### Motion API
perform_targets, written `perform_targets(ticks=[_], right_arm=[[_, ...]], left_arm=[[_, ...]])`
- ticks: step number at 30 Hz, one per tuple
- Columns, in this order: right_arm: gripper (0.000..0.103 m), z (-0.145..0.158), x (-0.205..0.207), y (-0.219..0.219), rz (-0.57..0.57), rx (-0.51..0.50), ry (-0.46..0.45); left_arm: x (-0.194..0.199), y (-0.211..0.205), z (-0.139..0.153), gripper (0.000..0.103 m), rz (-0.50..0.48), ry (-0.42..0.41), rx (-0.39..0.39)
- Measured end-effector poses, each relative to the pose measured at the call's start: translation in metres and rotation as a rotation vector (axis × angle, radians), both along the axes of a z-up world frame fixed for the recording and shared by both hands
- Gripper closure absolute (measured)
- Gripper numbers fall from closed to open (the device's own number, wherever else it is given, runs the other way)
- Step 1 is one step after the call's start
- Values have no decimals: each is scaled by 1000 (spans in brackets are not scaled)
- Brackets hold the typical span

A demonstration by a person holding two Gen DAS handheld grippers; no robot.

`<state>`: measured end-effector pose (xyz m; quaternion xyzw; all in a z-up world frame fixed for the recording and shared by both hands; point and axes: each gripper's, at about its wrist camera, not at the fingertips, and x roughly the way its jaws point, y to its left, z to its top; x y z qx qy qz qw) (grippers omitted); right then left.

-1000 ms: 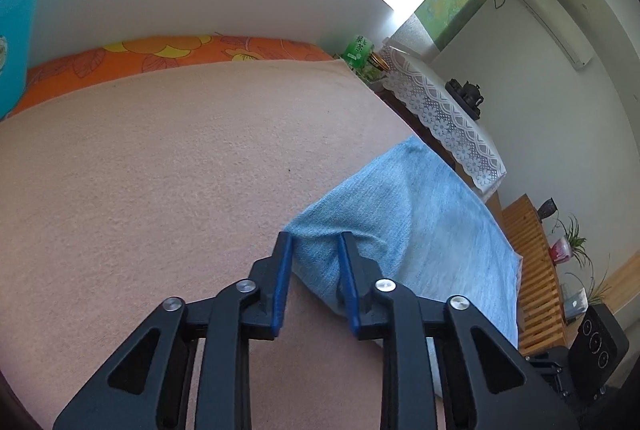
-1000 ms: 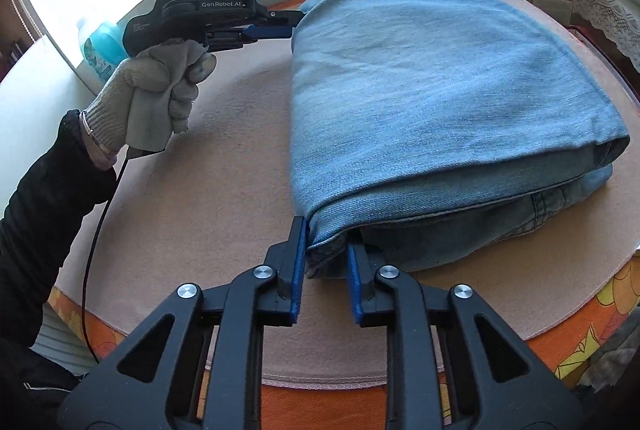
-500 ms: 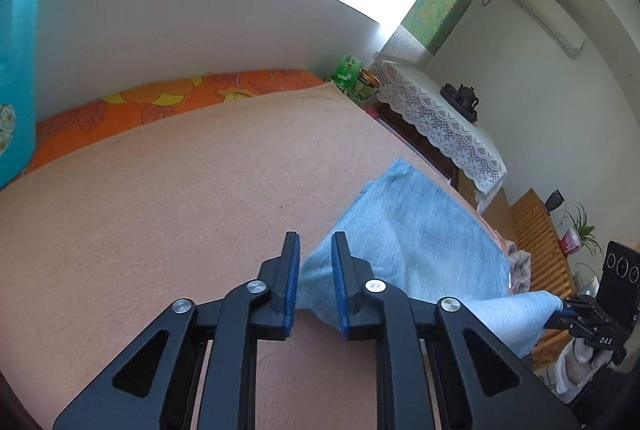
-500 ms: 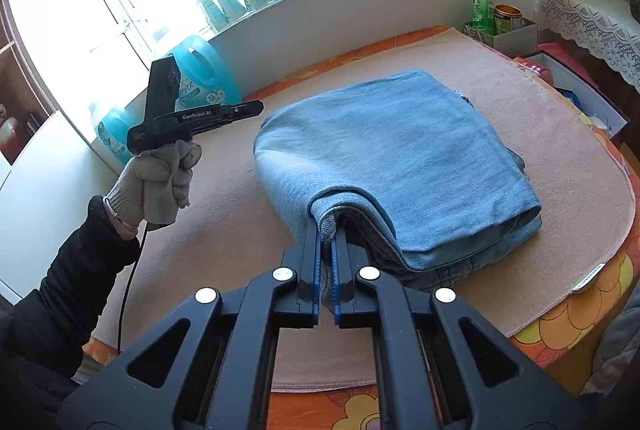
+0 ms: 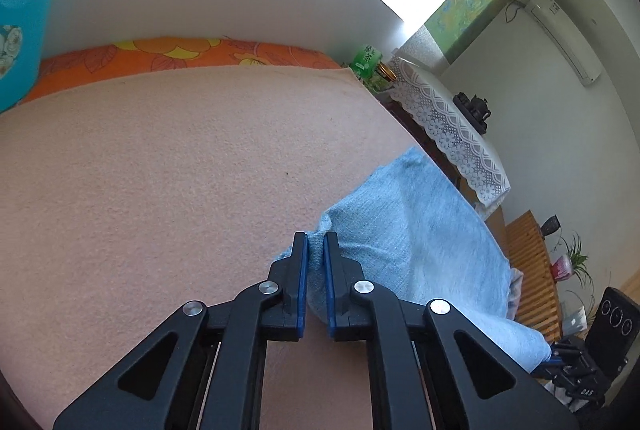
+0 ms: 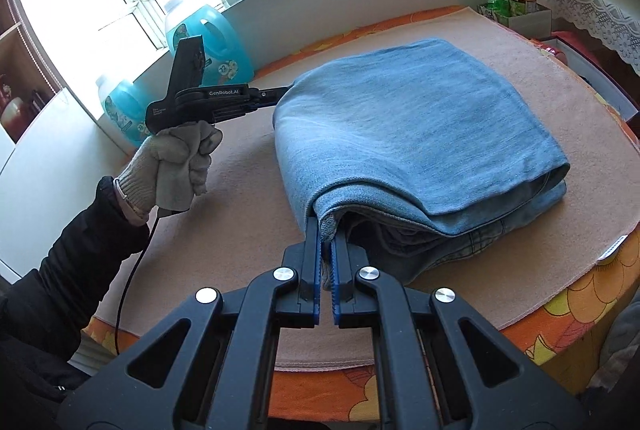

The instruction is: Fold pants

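Jaws of left gripper (image 5: 315, 242) have just closed on jeans (image 6: 404, 121).

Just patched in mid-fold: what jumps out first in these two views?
The folded jeans dominate, lying on the beige mat, with both grippers clamped on corners of the top layer: the right gripper on the near corner, the left gripper on the far-left one, held by a gloved hand. Behind, blue detergent bottles line the bright windowsill.
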<state>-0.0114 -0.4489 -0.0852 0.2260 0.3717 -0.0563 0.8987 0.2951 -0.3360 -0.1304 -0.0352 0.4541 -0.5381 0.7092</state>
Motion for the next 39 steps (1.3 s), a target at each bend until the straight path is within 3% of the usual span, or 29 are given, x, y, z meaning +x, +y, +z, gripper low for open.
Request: perform_targets(ticks=[4, 7, 9, 12, 13, 16, 17, 18, 20, 21, 22, 25, 27, 28, 32, 39], right_arm=[[99, -23, 4, 24, 67, 31, 64], [99, -37, 5, 22, 57, 62, 84], [99, -36, 4, 17, 82, 74, 87], [98, -34, -1, 18, 145, 42, 125], [98, -31, -5, 17, 154, 29, 121], [98, -12, -17, 3, 121, 2, 70], [98, -4, -19, -4, 100, -18, 51], [95, 4, -21, -13, 73, -43, 33], [71, 19, -21, -35, 32, -83, -11], [44, 25, -20, -47, 13, -98, -32], [31, 30, -18, -58, 4, -110, -51], [29, 37, 5, -91, -14, -184, -18], [24, 35, 22, -114, -19, -212, 16], [20, 32, 30, -127, -6, -201, 35], [19, 13, 61, -167, 5, -124, 98], [16, -25, 111, -196, 102, -51, 185]], left_arm=[[14, 0, 9, 101, 61, -45, -4], [17, 1, 7, 101, 31, -12, -7], [11, 7, 9, 101, 35, -59, 23], [3, 18, 12, 86, 40, -116, 73], [1, 22, 13, 79, 49, -120, 75], [-12, 33, 16, 76, 47, -98, 61], [-18, 34, 18, 67, 44, -100, 64], [-25, 35, 19, 63, 35, -102, 63], [-40, 35, 22, 54, 15, -92, 59], [-47, 35, 24, 53, 9, -81, 58], [-54, 35, 25, 49, 7, -68, 56], [-69, 33, 24, 39, 6, -1, 51], [-79, 31, 23, 39, 8, 22, 51], [-82, 30, 23, 39, 9, 25, 49], [-92, 25, 19, 39, 18, 46, 53], [-93, 12, 4, 38, 53, 82, 106]])
